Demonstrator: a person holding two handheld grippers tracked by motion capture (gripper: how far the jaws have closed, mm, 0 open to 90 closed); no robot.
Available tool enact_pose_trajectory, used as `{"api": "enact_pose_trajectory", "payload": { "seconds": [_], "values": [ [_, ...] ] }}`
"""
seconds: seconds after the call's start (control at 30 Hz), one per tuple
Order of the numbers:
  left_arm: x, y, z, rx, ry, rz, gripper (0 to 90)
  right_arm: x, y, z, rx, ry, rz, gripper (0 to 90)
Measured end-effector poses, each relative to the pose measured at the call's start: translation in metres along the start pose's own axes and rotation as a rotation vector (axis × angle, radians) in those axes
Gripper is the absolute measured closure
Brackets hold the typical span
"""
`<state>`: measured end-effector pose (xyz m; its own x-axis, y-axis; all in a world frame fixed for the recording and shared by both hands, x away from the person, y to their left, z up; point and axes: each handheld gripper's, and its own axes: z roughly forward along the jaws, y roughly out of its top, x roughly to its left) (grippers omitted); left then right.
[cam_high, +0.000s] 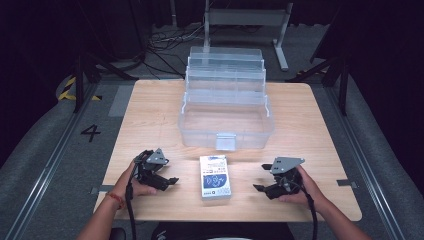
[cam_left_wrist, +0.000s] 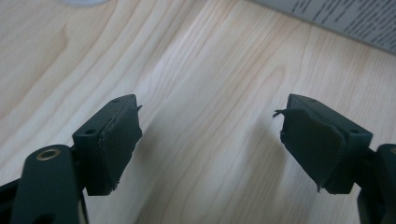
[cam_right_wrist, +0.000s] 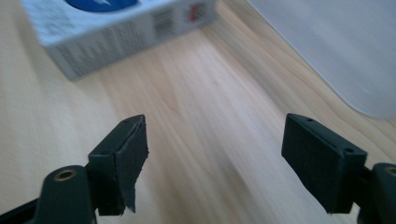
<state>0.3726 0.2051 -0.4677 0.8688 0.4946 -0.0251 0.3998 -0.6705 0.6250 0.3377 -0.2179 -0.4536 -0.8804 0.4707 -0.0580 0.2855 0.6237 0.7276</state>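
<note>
While both tools rest low on the bench (cam_high: 150, 100), you have the small white and blue box (cam_high: 215, 176) lying flat between them, near the front edge and just short of the clear plastic case (cam_high: 226, 107), whose tiered trays stand fanned open behind it. Your left tool (cam_high: 170, 182) is spread wide with nothing between its jaws, and your right tool (cam_high: 259, 188) is spread just as wide and empty. To take the box well, I judge you should bring one tool in square to its long sides and close on the middle, so it lifts level rather than pivoting. Bare wood lies on either side of the box, which gives you room to approach. Mind the case's latch (cam_high: 225, 141) and front wall just beyond the box, and lift over that wall, not against it.
</note>
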Motion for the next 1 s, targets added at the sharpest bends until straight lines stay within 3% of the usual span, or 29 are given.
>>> {"api": "enact_pose_trajectory", "payload": {
  "seconds": [0.1,0.13,0.23,0.3,0.37,0.43,0.57,0.63,0.77,0.87,1.0],
  "values": [
    [-0.005,0.023,0.010,0.005,-0.044,0.073,19.2,0.017,0.010,0.008,-0.011,0.043,-0.043,24.5],
    [-0.005,0.023,0.010,0.005,-0.044,0.073,18.9,0.017,0.010,0.008,-0.011,0.043,-0.043,24.5],
    [-0.008,0.042,0.024,0.055,-0.088,0.137,16.7,0.034,0.020,0.015,-0.016,0.068,-0.069,24.7],
    [-0.008,0.051,0.028,0.056,-0.119,0.164,17.0,0.042,0.026,0.020,-0.019,0.086,-0.068,24.9],
    [-0.005,0.057,0.030,0.038,-0.151,0.167,16.0,0.048,0.029,0.023,-0.018,0.099,-0.058,24.7],
    [-0.003,0.064,0.034,0.025,-0.162,0.174,15.8,0.051,0.031,0.027,-0.003,0.111,-0.078,24.6],
    [-0.005,0.070,0.041,0.020,-0.244,0.219,15.5,0.053,0.029,0.034,0.017,0.106,-0.081,24.6],
    [-0.006,0.070,0.044,0.013,-0.265,0.208,15.5,0.052,0.028,0.035,0.016,0.105,-0.084,24.6],
    [-0.011,0.071,0.050,0.028,-0.273,0.215,15.8,0.047,0.026,0.037,0.030,0.094,-0.070,25.8],
    [-0.016,0.072,0.054,0.042,-0.286,0.224,16.0,0.044,0.024,0.037,0.040,0.076,-0.087,27.9],
    [-0.016,0.074,0.054,0.047,-0.237,0.214,16.3,0.038,0.021,0.033,0.037,0.066,-0.077,30.2]
  ]
}}
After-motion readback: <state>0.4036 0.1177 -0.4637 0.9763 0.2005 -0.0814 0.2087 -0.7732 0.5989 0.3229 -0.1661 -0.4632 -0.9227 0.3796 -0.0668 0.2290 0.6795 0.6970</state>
